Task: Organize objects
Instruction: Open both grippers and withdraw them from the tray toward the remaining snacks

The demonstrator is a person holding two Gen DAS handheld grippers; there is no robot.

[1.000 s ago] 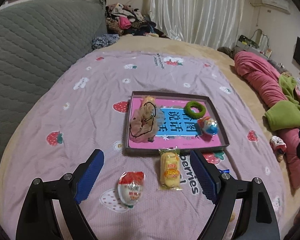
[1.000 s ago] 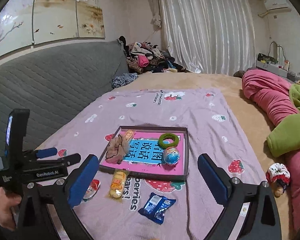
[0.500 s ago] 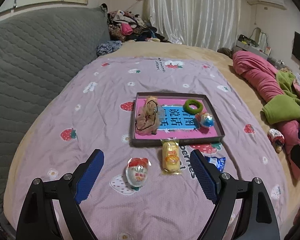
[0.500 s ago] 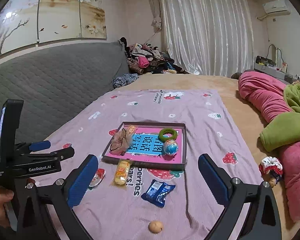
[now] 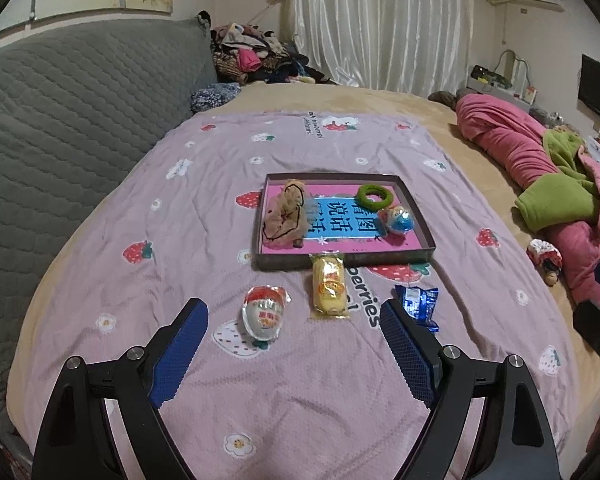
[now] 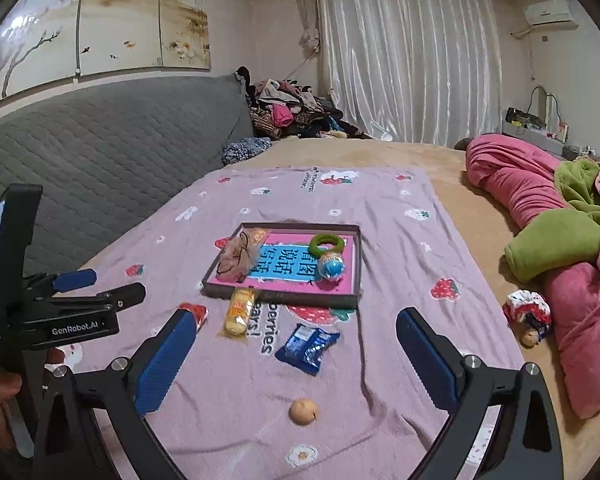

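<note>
Both claws hanging wide open over the near end of the bed, gripping nothing. Left claw (image 5: 294,320) hovering just short of a red-and-white wrapped snack (image 5: 263,311), which is lying between its fingers in the left view. Yellow cake packet (image 5: 329,285) lying just beside it, its far end touching the near wall of the shallow tray (image 5: 342,259). Blue packet (image 6: 307,347) lying on the purple strawberry blanket (image 6: 384,208), near the tray's near right corner. Right claw (image 6: 296,334) hovering short of it; a small round brown object (image 6: 303,411) sitting nearer the camera. Inside the tray: beige scrunchie (image 5: 284,216) resting at left, green ring (image 5: 373,197) at far right, blue-and-white ball (image 5: 399,219) just beside the ring
</note>
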